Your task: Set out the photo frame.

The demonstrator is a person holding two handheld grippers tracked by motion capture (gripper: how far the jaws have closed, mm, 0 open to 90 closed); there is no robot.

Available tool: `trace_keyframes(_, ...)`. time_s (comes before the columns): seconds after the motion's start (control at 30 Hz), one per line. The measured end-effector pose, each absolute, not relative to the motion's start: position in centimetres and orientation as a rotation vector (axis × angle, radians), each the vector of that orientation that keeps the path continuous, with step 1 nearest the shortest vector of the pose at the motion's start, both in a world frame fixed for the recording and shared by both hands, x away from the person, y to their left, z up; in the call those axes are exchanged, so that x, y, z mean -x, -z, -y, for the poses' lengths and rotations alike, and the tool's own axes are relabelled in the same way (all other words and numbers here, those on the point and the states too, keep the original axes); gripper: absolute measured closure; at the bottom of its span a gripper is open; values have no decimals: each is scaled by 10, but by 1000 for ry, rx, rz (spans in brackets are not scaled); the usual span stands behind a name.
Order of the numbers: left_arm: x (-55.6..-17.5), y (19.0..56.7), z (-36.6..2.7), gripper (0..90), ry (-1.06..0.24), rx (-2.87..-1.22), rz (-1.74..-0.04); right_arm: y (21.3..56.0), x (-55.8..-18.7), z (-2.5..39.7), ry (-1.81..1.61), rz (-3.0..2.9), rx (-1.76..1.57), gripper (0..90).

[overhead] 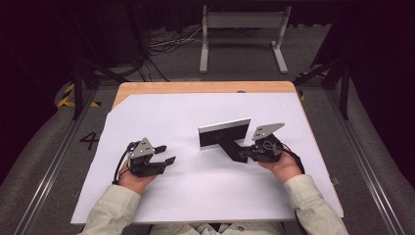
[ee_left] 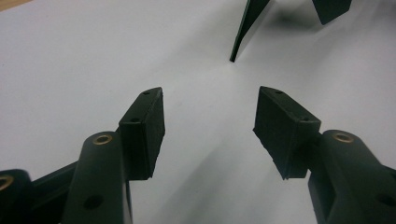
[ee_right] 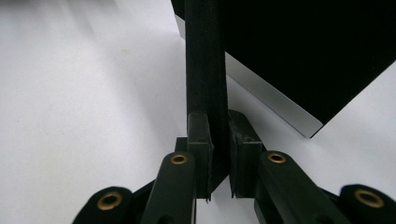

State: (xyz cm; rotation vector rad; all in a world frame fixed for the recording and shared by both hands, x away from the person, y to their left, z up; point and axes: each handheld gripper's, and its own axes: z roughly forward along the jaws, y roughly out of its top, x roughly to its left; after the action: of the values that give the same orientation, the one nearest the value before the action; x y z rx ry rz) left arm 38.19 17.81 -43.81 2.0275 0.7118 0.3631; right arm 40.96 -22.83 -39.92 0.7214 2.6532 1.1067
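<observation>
Left gripper (overhead: 165, 153): rests on the white sheet (overhead: 161, 196) in the person's left hand (overhead: 133, 178), jaws spread wide, nothing between them. In the left gripper view the pads (ee_left: 144, 126) hang just above bare sheet. Straight ahead of it, well apart, the picture frame (ee_left: 247, 23) shows as a thin dark edge touching the sheet.

Picture frame (overhead: 224, 133): stands tilted near the middle of the sheet, to the right of the left gripper and just ahead-left of the right one. Black face with a pale border. A black back stand (overhead: 234, 149) runs from its rear toward the right gripper.

Right gripper (overhead: 243, 154): jaws pressed onto the back stand (ee_right: 206, 70), pinching it between both pads (ee_right: 200, 135). Beyond the stand, the frame's black back and silver edge (ee_right: 271, 100) slope away to the right.

Step in hand, by my reading: setting the frame upright on its stand, with the right gripper adjusting or holding the leg. Next move likely calls for swinging the stand to a stable angle, then a slow release so the frame does not tip. The left gripper is free to steady the frame's near edge.

Surroundings: wooden table edge (overhead: 195, 87) beyond the sheet, a white metal stand (overhead: 242, 34) and cables (overhead: 171, 44) on the floor beyond it. Nothing lies between either gripper and the frame.
</observation>
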Motion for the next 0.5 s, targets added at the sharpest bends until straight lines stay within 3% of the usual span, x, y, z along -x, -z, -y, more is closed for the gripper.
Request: trace_keyframes(0.5, -384, 439, -175, 429, -356, -2039, -709, 405, -405, 227, -1043, -2683, -683, 811)
